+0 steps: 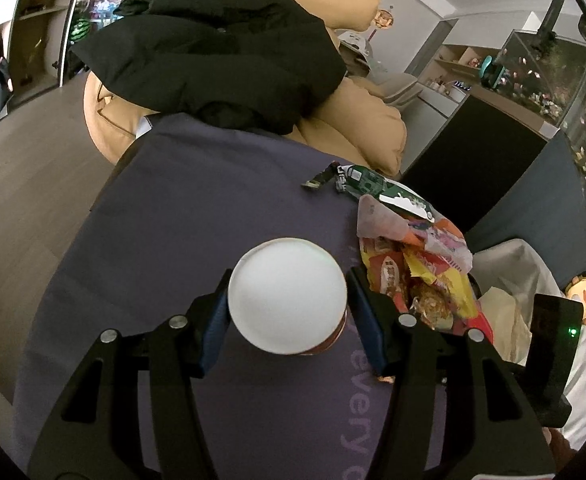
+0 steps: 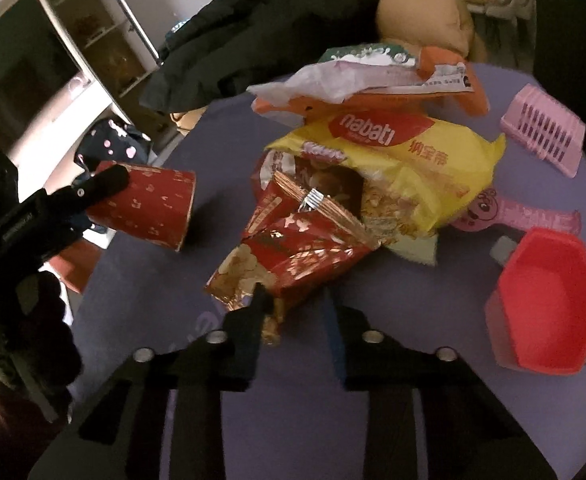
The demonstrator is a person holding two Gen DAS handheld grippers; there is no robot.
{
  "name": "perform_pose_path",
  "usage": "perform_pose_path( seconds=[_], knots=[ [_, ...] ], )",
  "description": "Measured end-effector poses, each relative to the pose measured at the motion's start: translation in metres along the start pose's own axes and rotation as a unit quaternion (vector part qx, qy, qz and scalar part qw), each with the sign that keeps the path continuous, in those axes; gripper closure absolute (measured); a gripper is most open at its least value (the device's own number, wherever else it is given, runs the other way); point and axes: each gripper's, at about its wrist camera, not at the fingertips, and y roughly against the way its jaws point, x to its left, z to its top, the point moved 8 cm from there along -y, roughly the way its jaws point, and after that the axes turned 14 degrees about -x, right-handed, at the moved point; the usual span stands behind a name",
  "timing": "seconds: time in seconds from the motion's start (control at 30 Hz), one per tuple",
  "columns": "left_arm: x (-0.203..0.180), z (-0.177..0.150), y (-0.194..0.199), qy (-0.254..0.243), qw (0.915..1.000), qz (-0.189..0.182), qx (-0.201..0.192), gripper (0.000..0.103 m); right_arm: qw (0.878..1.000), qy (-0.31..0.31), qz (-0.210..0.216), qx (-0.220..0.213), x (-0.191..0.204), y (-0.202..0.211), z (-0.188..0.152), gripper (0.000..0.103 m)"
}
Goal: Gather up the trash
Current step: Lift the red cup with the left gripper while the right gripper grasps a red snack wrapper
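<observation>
My left gripper (image 1: 289,278) is shut on a red paper cup (image 1: 289,296), which shows me its white bottom. The right wrist view shows the same cup (image 2: 149,204) tilted above the purple cloth (image 2: 141,308), with the left gripper (image 2: 93,188) on it. A pile of snack wrappers lies to the right: a red one (image 2: 293,252), a yellow nabati bag (image 2: 413,160) and a white and orange one (image 2: 373,80). My right gripper (image 2: 293,300) points down at the red wrapper's near corner. That corner lies between the narrow jaws and touches the left finger, while bare cloth shows beside the right one.
A red hexagonal box (image 2: 549,304), a pink slotted scoop (image 2: 545,136) and a pink handle (image 2: 521,216) lie right of the pile. A black jacket (image 1: 213,52) and tan cushions (image 1: 357,120) sit behind the table. A green wrapper (image 1: 377,188) lies at the far edge.
</observation>
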Motion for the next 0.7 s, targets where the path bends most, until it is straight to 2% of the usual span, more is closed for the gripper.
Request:
perform_pose_path(
  seconds=[0.07,0.13,0.33,0.43,0.53,0.6,0.7],
  knots=[
    [-0.003,0.0,0.001,-0.001,1.0,-0.003,0.0,0.05,1.0,0.016,-0.007,-0.007,0.001,0.006,0.001,0.089],
    [-0.009,0.0,0.003,-0.004,1.0,-0.006,-0.001,0.05,1.0,0.019,-0.005,-0.012,0.0,0.013,0.003,0.092],
    [-0.032,-0.001,0.01,-0.019,0.9996,-0.021,-0.002,0.05,0.998,0.025,-0.009,-0.048,-0.009,0.047,0.011,0.094],
    [-0.042,-0.002,0.012,-0.021,0.9995,-0.025,-0.003,0.05,0.998,0.02,-0.004,-0.051,-0.012,0.057,0.007,0.094],
    [-0.044,-0.002,0.015,-0.025,0.9996,-0.014,-0.006,0.05,0.999,0.021,-0.005,-0.038,-0.006,0.051,0.002,0.093],
    [-0.038,0.002,0.017,-0.025,0.9997,-0.001,-0.009,0.05,1.0,0.006,0.009,-0.025,-0.004,0.04,-0.004,0.093],
    [-0.023,0.007,0.021,-0.023,0.9995,0.019,-0.014,0.05,1.0,-0.005,-0.022,-0.021,-0.009,0.028,-0.003,0.08]
  ],
)
